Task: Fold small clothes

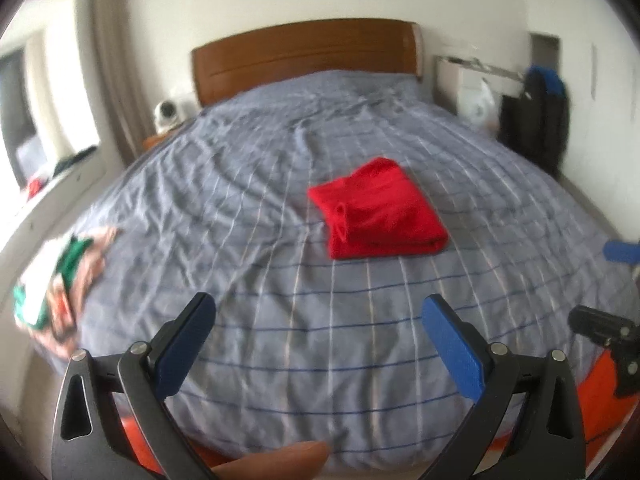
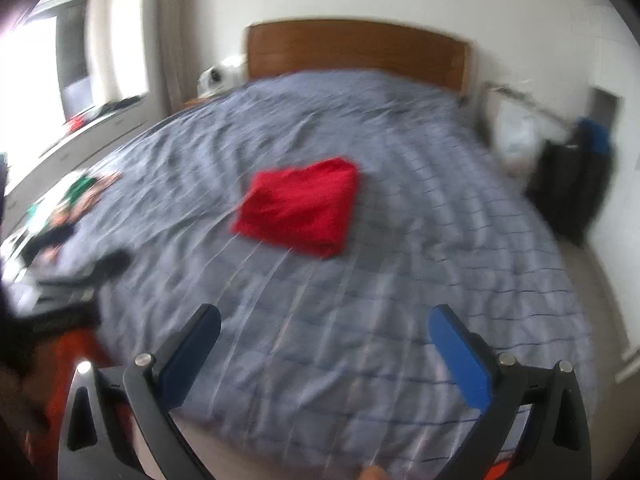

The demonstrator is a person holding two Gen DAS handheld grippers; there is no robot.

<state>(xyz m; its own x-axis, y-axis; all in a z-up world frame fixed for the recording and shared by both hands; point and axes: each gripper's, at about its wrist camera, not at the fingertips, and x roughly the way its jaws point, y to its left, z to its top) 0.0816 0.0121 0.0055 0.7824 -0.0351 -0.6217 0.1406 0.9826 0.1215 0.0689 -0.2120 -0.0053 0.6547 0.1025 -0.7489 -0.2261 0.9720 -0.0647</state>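
Observation:
A red garment (image 1: 380,208) lies folded into a thick rectangle near the middle of the bed (image 1: 280,280); it also shows in the right wrist view (image 2: 300,208). My left gripper (image 1: 318,308) is open and empty, held above the near part of the bed, well short of the red garment. My right gripper (image 2: 324,320) is open and empty too, above the bed's near edge. The right gripper's body and a blue fingertip (image 1: 622,251) show at the right edge of the left wrist view. The right wrist view is motion-blurred.
A pile of mixed clothes (image 1: 60,280) in green, white and pink lies at the bed's left edge, also in the right wrist view (image 2: 68,208). A wooden headboard (image 1: 304,52) stands at the far end. A dark bag (image 1: 540,112) stands right of the bed.

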